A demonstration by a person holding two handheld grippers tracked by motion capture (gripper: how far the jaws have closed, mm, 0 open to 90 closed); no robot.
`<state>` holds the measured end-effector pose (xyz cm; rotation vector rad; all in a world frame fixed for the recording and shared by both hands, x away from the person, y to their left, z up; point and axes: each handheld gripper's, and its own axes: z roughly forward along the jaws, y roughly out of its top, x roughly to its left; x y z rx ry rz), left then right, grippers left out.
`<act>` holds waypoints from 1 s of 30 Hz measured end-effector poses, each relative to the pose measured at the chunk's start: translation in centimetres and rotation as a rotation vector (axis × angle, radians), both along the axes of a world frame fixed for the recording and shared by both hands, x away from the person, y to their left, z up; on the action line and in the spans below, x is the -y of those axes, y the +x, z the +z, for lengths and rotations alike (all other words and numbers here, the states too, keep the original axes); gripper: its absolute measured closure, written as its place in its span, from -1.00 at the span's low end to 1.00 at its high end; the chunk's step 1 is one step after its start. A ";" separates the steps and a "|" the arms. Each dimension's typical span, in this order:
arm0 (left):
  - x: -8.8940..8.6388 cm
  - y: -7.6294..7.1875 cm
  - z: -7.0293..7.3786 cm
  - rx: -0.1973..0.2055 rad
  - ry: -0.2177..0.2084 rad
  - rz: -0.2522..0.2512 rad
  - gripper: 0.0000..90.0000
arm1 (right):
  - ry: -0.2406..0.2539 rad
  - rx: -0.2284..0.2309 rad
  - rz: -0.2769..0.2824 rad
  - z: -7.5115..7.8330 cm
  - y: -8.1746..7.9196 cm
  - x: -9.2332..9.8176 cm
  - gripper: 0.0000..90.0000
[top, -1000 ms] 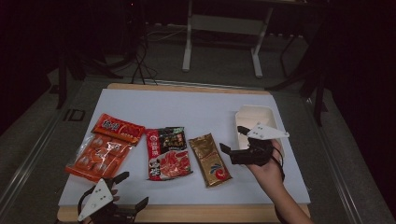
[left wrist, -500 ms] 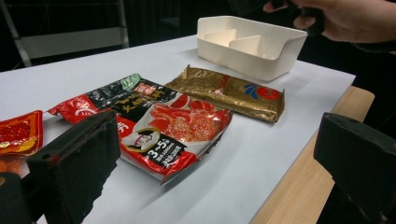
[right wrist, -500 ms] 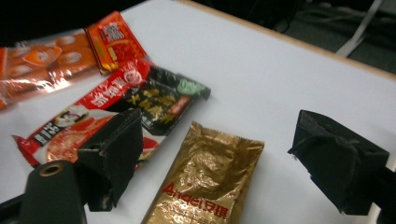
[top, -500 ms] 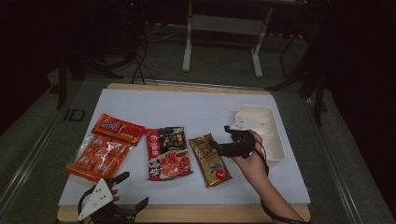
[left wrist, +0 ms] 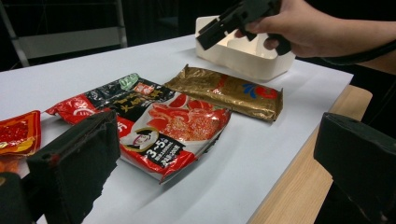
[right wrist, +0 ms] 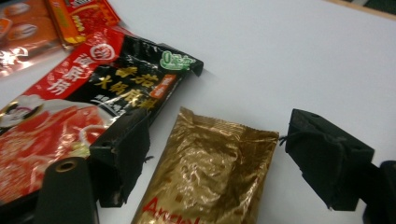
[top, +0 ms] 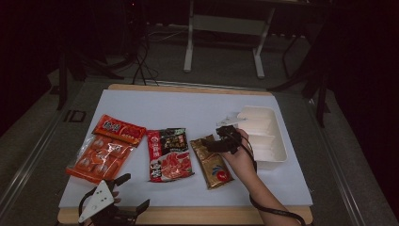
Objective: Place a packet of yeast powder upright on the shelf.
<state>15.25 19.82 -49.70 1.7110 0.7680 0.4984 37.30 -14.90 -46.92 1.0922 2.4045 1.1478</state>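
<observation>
**Right gripper over the gold packet**

The right gripper (top: 217, 142) hangs above the far end of a crinkled gold foil packet with red print (top: 212, 162), which lies flat on the white table cover (top: 188, 108). In the right gripper view the two black jaws stand apart, one at each side of the packet's upper edge (right wrist: 219, 154), with the foil between them and neither pad pressing on it; the jaws have just been closing a little. The person's right hand (top: 242, 157) holds the tool, the forearm coming in from the near edge.

Just left of the gold packet lies a red and black glossy sauce pouch (top: 169, 153), its corner close to the left jaw. Farther left are a flat orange-red packet (top: 118, 130) and a clear bag of orange pieces (top: 94, 157). A white plastic divided tray (top: 277, 155) sits just to the right of the hand.

The left gripper (top: 133, 199) rests at the near table edge, its jaws spread wide with nothing between them.
</observation>
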 end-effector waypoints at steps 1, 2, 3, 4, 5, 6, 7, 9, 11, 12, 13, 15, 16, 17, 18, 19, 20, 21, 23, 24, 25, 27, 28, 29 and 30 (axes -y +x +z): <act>0.0 0.0 0.0 -0.001 0.000 0.000 -0.97 | -0.007 -0.004 -0.006 -0.2 0.2 -0.2 -0.51; 0.0 0.0 0.0 -0.001 0.000 0.000 -0.97 | -0.014 -0.008 -0.013 -0.3 0.4 -0.3 -0.50; 0.0 0.0 0.0 -0.001 -0.002 -0.001 -0.97 | -0.023 -0.017 -0.016 -0.6 0.6 -0.5 -0.50; -0.1 0.0 0.0 -0.001 -0.003 -0.001 -0.97 | -0.035 -0.020 -0.028 -0.8 0.8 -0.6 -0.50; -0.1 0.0 0.0 -0.001 -0.004 -0.001 -0.97 | -0.039 -0.027 -0.032 -1.1 0.9 -0.7 -0.49; -0.1 0.0 0.0 0.000 -0.004 -0.002 -0.97 | -0.049 -0.039 -0.041 -1.3 1.1 -0.8 -0.49; -0.1 0.0 0.0 0.001 -0.004 -0.002 -0.97 | -0.059 -0.042 -0.052 -1.6 1.3 -0.9 -0.48; -0.1 0.0 0.0 -0.001 -0.005 -0.003 -0.97 | -0.062 -0.068 -0.066 -2.0 1.7 -1.0 -0.47; 0.0 -0.1 0.0 0.000 -0.005 -0.003 -0.97 | -0.079 -0.073 -0.075 -2.3 2.0 -1.1 -0.46; 0.0 -0.1 0.0 0.000 -0.005 -0.004 -0.97 | -0.077 -0.082 -0.079 -2.5 2.2 -1.1 -0.45; 0.0 -0.1 0.0 -0.001 -0.005 -0.004 -0.97 | -0.083 -0.088 -0.085 -2.7 2.4 -1.1 -0.42; 0.0 -0.1 0.0 -0.001 -0.005 -0.004 -0.97 | -0.082 -0.103 -0.091 -3.0 2.7 -1.0 -0.42; 0.0 -0.1 0.0 -0.003 -0.005 -0.006 -0.97 | -0.083 -0.107 -0.101 -3.2 2.8 -0.9 -0.42; -0.1 0.0 0.0 -0.004 -0.003 -0.006 -0.97 | -0.080 -0.116 -0.102 -3.4 3.0 -0.9 -0.42; -0.1 0.0 0.0 -0.005 -0.002 -0.005 -0.97 | -0.084 -0.121 -0.107 -3.6 3.1 -0.9 -0.42; 0.0 0.0 0.0 -0.006 -0.004 -0.006 -0.97 | -0.085 -0.123 -0.112 -3.7 3.2 -0.9 -0.42; 0.0 0.0 -0.1 -0.006 -0.003 -0.006 -0.97 | -0.081 -0.136 -0.111 -3.9 3.3 -0.9 -0.42; 0.0 0.0 -0.1 -0.007 -0.001 -0.005 -0.97 | -0.075 -0.144 -0.113 -4.1 3.4 -0.9 -0.42; 0.0 0.0 -0.1 -0.011 -0.002 -0.008 -0.97 | -0.087 -0.155 -0.117 -4.4 3.5 -1.1 -0.42; 0.0 0.0 -0.1 -0.011 0.001 -0.007 -0.97 | -0.093 -0.154 -0.118 -4.5 3.5 -1.1 -0.42; 0.0 0.0 -0.1 -0.011 0.003 -0.009 -0.97 | -0.101 -0.155 -0.121 -4.7 3.6 -1.2 -0.41; 0.1 0.0 -0.1 -0.009 0.002 -0.008 -0.97 | -0.104 -0.171 -0.118 -5.0 3.7 -1.2 -0.37; 0.1 0.0 -0.1 -0.009 0.002 -0.008 -0.97 | -0.103 -0.172 -0.122 -5.1 3.7 -1.1 -0.34; 0.1 0.1 -0.1 -0.008 0.000 -0.007 -0.97 | -0.098 -0.182 -0.121 -5.2 3.7 -1.1 -0.30; 0.1 0.1 -0.1 -0.009 -0.002 -0.006 -0.97 | -0.092 -0.192 -0.119 -5.2 3.8 -1.1 -0.27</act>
